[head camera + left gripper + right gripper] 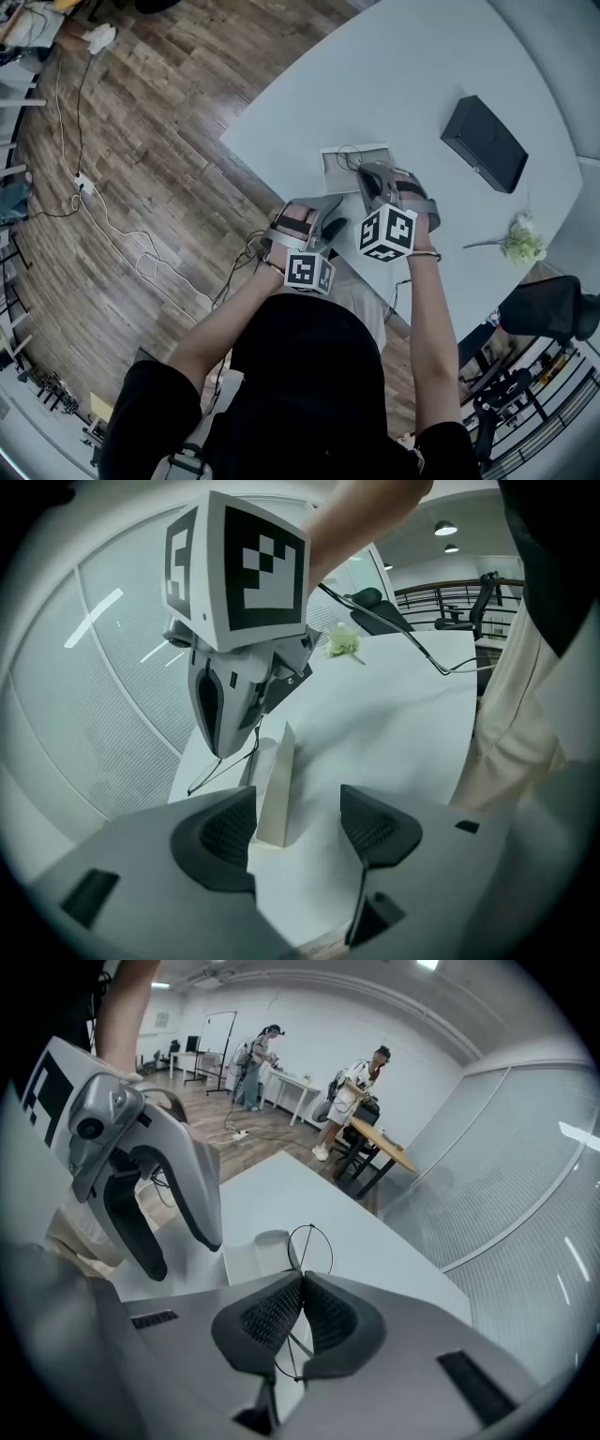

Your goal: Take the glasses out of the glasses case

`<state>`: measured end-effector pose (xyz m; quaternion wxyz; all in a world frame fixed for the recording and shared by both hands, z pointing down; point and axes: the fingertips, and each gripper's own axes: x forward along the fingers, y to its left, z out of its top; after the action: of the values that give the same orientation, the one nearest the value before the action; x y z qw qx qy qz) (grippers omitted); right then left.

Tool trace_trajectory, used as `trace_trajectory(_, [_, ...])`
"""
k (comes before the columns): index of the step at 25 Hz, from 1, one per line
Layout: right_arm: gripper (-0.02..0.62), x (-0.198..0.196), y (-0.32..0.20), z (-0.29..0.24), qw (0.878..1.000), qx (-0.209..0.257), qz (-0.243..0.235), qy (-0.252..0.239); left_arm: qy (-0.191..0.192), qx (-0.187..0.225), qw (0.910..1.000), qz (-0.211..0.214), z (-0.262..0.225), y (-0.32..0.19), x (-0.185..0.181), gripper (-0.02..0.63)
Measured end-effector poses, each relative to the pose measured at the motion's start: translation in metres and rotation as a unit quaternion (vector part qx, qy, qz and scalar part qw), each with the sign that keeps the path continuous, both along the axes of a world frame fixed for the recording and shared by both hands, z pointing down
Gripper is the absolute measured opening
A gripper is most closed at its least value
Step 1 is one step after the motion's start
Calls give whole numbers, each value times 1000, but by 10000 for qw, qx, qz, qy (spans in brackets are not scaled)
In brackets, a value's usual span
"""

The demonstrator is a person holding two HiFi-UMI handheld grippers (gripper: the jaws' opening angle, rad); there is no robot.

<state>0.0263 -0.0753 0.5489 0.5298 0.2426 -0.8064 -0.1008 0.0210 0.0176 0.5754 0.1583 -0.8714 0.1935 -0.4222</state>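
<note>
A white glasses case (356, 161) lies open near the white table's (412, 75) front edge. My right gripper (367, 176) hangs just above it, shut on thin wire-rimmed glasses (311, 1247); a round rim sticks out past the pressed pads (272, 1316). In the left gripper view the glasses (217, 772) dangle from the right gripper (220, 714) above the case. My left gripper (300, 827) is open at the case's near side, with the case's upright flap (277, 789) between its jaws, close to the left pad. In the right gripper view the case (246, 1258) sits below the left gripper (141, 1180).
A black box (483, 142) rests on the table's right part, and a small bunch of pale flowers (522, 242) lies near the right edge. A black chair (548, 309) stands off to the right. Cables (112, 225) trail over the wooden floor. People stand at far desks (361, 1091).
</note>
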Motion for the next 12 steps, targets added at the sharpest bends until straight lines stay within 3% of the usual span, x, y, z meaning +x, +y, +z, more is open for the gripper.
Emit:
trace_trajectory(9, [25,7,12,-90,9931,907,256,-700,127,404,9974,-580,-51,17,-5,287])
trace_trajectory(12, [25,14,24,-120,9877,1188,344,-961,224,603,9949,-779,-71,24,-5,250])
